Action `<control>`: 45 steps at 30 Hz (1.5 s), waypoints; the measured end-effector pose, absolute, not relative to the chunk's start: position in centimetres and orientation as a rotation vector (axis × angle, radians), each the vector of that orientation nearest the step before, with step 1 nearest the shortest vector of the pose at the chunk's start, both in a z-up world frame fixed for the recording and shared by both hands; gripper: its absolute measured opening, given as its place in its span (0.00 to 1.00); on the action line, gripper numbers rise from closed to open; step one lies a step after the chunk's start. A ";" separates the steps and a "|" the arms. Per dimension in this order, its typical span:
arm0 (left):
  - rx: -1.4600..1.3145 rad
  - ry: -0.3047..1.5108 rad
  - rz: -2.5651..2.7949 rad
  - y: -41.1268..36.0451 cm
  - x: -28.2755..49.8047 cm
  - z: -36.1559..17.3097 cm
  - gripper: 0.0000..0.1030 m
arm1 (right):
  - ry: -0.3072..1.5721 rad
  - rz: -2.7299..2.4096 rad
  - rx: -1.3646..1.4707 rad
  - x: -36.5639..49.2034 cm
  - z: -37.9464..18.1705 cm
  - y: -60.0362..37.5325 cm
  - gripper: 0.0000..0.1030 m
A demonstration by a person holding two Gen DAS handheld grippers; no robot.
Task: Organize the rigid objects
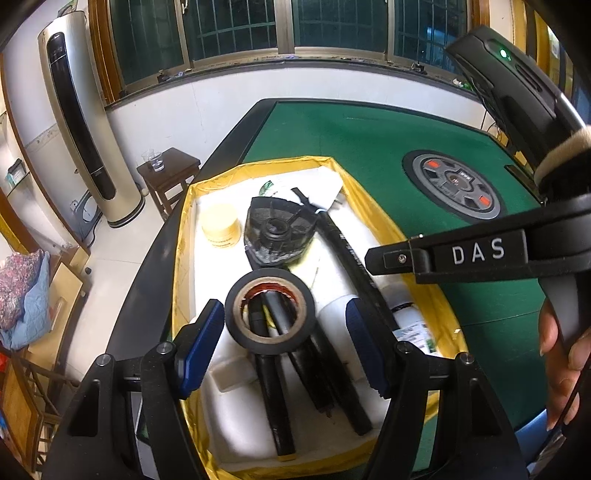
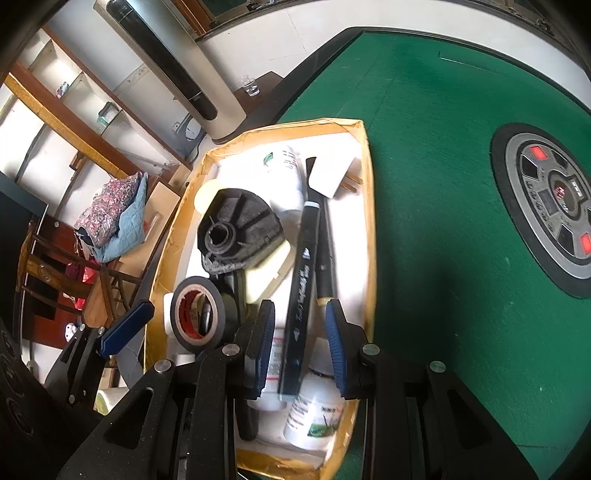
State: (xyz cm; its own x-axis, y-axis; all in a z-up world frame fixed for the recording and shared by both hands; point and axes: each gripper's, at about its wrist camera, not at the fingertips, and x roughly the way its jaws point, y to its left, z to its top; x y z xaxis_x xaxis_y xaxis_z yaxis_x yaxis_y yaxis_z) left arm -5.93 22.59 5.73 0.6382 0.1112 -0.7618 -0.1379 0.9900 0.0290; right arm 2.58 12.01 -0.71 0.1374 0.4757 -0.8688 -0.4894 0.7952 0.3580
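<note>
Daylight from the windows (image 1: 236,33) lights both views evenly, with soft shadow on the green table (image 2: 443,258), a blown-out white foam liner (image 1: 236,417), sharp centres and heavily bowed, dark-vignetted fisheye edges.

I count one yellow-lined box (image 2: 369,206) on the worktop (image 2: 443,184). In it I see one roll of black tape (image 1: 270,312), one black ribbed plastic disc (image 2: 238,230), one black marker pen (image 2: 301,295), one pale yellow jar (image 1: 220,229), and at least two white bottles (image 2: 314,417). Several black tubes (image 1: 275,398) lie under the tape; I cannot count them exactly. Two tools are in view, mine left (image 1: 286,341) and right (image 2: 301,347).
</note>
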 end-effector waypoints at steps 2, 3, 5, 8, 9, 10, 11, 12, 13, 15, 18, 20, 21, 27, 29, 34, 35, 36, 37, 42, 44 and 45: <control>-0.043 0.864 0.145 22.3 -6.1 5.9 0.66 | 1.245 0.692 -0.011 2.4 -0.5 11.3 0.25; -0.050 0.858 0.151 22.2 -6.3 6.1 0.66 | 1.239 0.691 -0.011 2.3 -0.4 11.0 0.25; -0.037 0.854 0.188 21.7 -6.8 6.3 0.66 | 1.224 0.694 -0.016 2.1 0.0 10.3 0.25; -0.024 0.859 0.221 20.7 -7.4 6.6 0.66 | 1.204 0.703 -0.017 1.6 0.5 8.7 0.25; -0.026 0.862 0.225 20.4 -7.5 6.7 0.66 | 1.199 0.709 -0.017 1.6 0.7 8.3 0.25; -0.020 0.871 0.238 19.8 -7.7 6.8 0.66 | 1.189 0.715 -0.025 1.3 1.0 7.6 0.25; -0.014 0.875 0.240 19.2 -7.9 6.9 0.66 | 1.179 0.718 -0.035 1.2 1.3 7.0 0.25; -0.010 0.876 0.243 18.6 -8.1 7.0 0.66 | 1.169 0.722 -0.045 1.0 1.6 6.3 0.28; -0.010 0.878 0.251 18.3 -8.3 7.0 0.66 | 1.154 0.726 -0.051 0.7 1.9 5.6 0.32; -0.021 0.898 0.264 17.3 -8.6 7.0 0.66 | 1.128 0.730 -0.071 0.2 2.4 4.3 0.37; -0.058 0.906 0.273 16.3 -9.3 7.2 0.66 | 1.104 0.745 -0.104 -0.6 2.7 2.5 0.37; -0.064 0.916 0.291 15.7 -9.8 7.5 0.66 | 1.091 0.755 -0.127 -1.1 2.9 2.1 0.38; -0.067 0.911 0.301 15.5 -10.2 7.8 0.66 | 1.083 0.766 -0.130 -1.5 3.0 1.7 0.38; -0.036 0.882 0.379 14.3 -12.2 9.5 0.66 | 1.057 0.823 -0.165 -3.4 3.0 1.7 0.48; -0.043 0.884 0.397 14.3 -12.8 10.0 0.66 | 1.046 0.821 -0.176 -3.9 3.0 1.7 0.53; -0.021 0.903 0.504 14.4 -14.1 10.6 0.66 | 0.988 0.813 -0.230 -5.4 3.2 2.0 0.63; -0.006 0.902 0.526 14.3 -14.4 10.7 0.66 | 0.980 0.816 -0.238 -5.6 3.2 2.0 0.64; 0.006 0.901 0.539 14.3 -14.6 10.6 0.66 | 0.974 0.818 -0.250 -5.9 3.2 2.2 0.66; 0.003 0.902 0.534 14.3 -14.8 10.6 0.66 | 0.967 0.821 -0.270 -6.3 3.2 2.4 0.67; -0.021 0.899 0.572 14.7 -15.6 10.5 0.66 | 0.909 0.851 -0.316 -7.5 3.8 2.9 0.67; -0.050 0.882 0.567 15.1 -16.0 10.8 0.66 | 0.889 0.866 -0.316 -7.9 4.2 3.1 0.67; -0.061 0.870 0.575 15.4 -16.2 11.0 0.66 | 0.883 0.870 -0.314 -8.1 4.3 3.1 0.67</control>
State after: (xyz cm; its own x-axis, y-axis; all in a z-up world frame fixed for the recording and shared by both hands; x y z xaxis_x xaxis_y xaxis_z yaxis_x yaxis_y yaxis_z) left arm -16.21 15.39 10.97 0.5045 0.4515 -0.7360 -0.5000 0.8477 0.1773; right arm -8.10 3.12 4.31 0.3310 0.5306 -0.7803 -0.7722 0.6276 0.0992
